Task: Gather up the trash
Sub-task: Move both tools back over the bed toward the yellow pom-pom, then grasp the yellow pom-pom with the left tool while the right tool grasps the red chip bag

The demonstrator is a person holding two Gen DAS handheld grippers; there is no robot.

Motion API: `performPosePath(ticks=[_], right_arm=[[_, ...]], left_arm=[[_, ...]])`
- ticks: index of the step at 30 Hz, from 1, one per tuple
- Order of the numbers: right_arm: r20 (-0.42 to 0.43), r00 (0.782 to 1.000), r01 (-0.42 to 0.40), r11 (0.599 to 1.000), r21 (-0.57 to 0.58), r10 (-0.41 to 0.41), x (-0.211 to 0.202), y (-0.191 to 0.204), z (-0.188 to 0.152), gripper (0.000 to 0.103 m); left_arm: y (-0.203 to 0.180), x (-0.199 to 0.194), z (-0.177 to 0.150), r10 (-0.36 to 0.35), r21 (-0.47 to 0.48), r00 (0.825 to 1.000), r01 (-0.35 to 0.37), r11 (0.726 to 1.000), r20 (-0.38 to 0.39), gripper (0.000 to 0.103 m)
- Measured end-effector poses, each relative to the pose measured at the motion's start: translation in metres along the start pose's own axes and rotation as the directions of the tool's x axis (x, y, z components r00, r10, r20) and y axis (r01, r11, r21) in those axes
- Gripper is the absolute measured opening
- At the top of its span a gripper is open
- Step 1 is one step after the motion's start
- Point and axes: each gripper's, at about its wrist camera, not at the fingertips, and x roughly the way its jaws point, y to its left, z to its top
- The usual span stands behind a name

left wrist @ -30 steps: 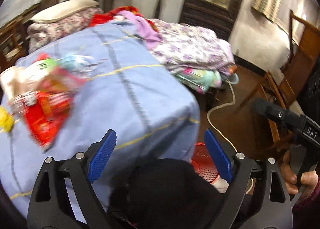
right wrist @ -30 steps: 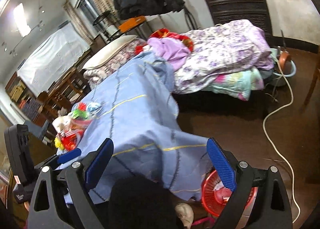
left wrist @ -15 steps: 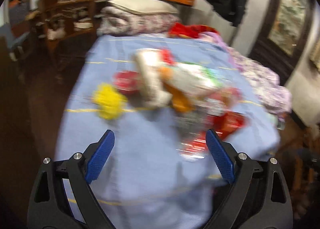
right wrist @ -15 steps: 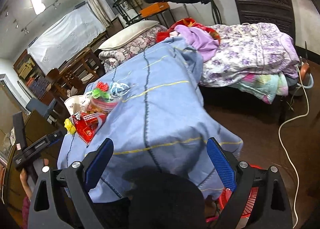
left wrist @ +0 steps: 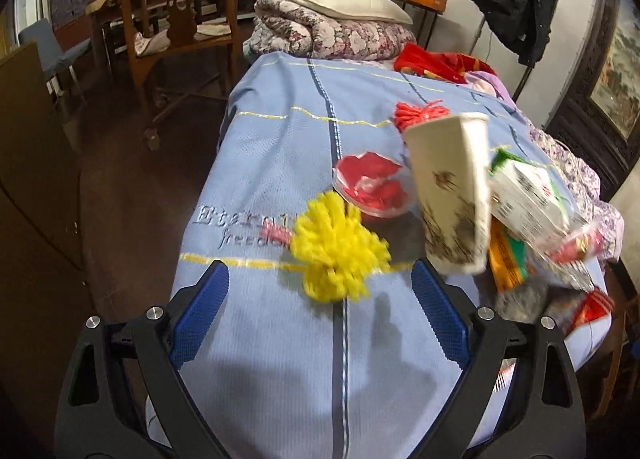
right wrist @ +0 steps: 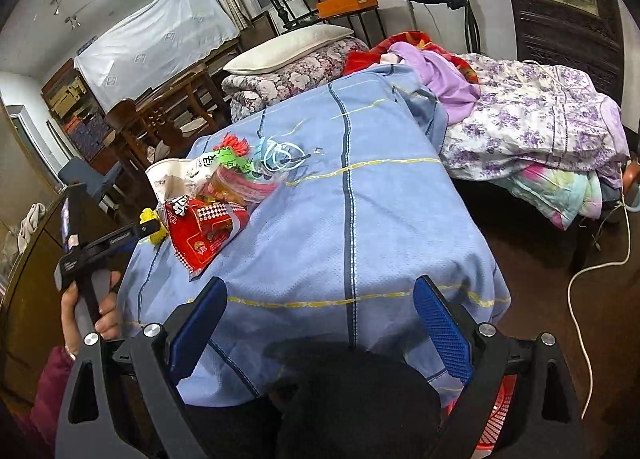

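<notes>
The trash lies in a loose heap on the blue-covered table. Nearest the left tool is a yellow pompom, just ahead of the gap between its fingers at 12 o'clock. A tipped paper cup lies at 1 o'clock, with a clear lid holding red scraps beside it, then a carton and wrappers toward 2 o'clock. The left tool is released, jaws wide, holding nothing.

The pompom looks the natural first pick. It is soft and will squash, so I would lower the fingers to straddle it, press lightly into the cloth and close fully, taking care not to pinch the cloth with it.

The right tool is also spread and empty, hanging over the table's near edge, with a red basket at 5 o'clock below, likely the bin.
</notes>
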Motion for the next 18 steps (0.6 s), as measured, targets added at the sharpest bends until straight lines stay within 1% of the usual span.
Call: performPosePath(ticks=[2,4,6,7,8,9,11,14,18], right_arm=[[-0.004,1.000,-0.001,1.000,-0.003,0.001,0.002,0.003,0.001,0.093],[-0.009,1.000,-0.011,1.000,-0.013,0.011,0.006,0.008,0.003,0.093],[-0.009,1.000,-0.028,0.999,-0.033,0.027,0.010,0.016,0.006,0.093],[-0.009,0.999,-0.033,0.999,-0.042,0.033,0.012,0.019,0.007,0.093],[-0.010,0.999,-0.043,0.998,-0.054,0.043,0.015,0.024,0.009,0.093],[-0.011,0.999,-0.050,0.997,-0.061,0.049,0.018,0.027,0.011,0.093],[-0.020,0.997,-0.078,0.994,-0.073,0.077,0.025,0.037,0.014,0.093],[-0.031,0.993,-0.120,0.989,-0.086,0.118,0.037,0.048,0.019,0.093],[-0.037,0.989,-0.147,0.984,-0.103,0.144,0.050,0.062,0.024,0.092]], left_arm=[[0.002,0.006,0.003,-0.003,-0.011,1.000,0.003,1.000,0.000,0.088],[0.003,0.009,0.005,-0.002,-0.013,1.000,0.003,1.000,0.012,0.080],[0.003,0.012,0.003,-0.010,-0.011,1.000,0.010,1.000,0.006,0.065],[0.005,0.013,0.002,-0.019,-0.014,1.000,0.019,1.000,0.002,0.061],[0.005,0.012,0.000,-0.014,-0.013,1.000,0.014,1.000,0.012,0.056],[0.006,0.009,-0.002,-0.022,-0.008,1.000,0.023,1.000,0.016,0.048],[0.007,0.005,-0.004,-0.050,-0.014,0.999,0.050,0.999,0.012,0.038],[0.012,-0.006,-0.008,-0.062,-0.024,0.998,0.063,0.998,0.027,0.037],[0.013,-0.021,-0.011,-0.086,-0.029,0.995,0.087,0.996,0.050,0.036]])
